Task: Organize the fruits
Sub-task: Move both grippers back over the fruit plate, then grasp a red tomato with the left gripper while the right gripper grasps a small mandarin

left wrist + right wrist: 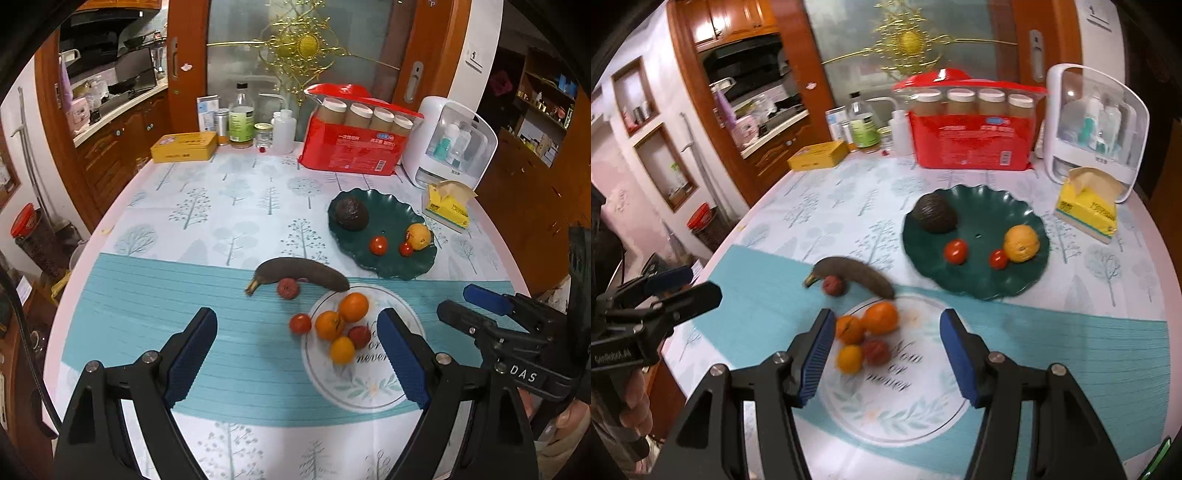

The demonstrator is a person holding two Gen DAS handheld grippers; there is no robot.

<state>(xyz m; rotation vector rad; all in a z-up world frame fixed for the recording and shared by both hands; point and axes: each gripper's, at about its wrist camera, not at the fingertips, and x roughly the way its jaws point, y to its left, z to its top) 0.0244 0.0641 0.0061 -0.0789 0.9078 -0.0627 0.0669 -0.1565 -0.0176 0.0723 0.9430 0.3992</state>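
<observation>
Between banana (301,275) and green plate (391,267), bare cloth shows.

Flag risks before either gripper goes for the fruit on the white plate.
1. The oranges and the red fruit touch in a cluster on the white plate; closing on one may roll its neighbours off.
2. The dark banana overlaps the plate rim, so it may get nudged.
3. The right gripper and left gripper aim at the same plate and could collide.

My left tool (297,345) and right tool (886,354) are black plastic with ribbed blue pads, silver screws at the joints, and white lettering.
</observation>
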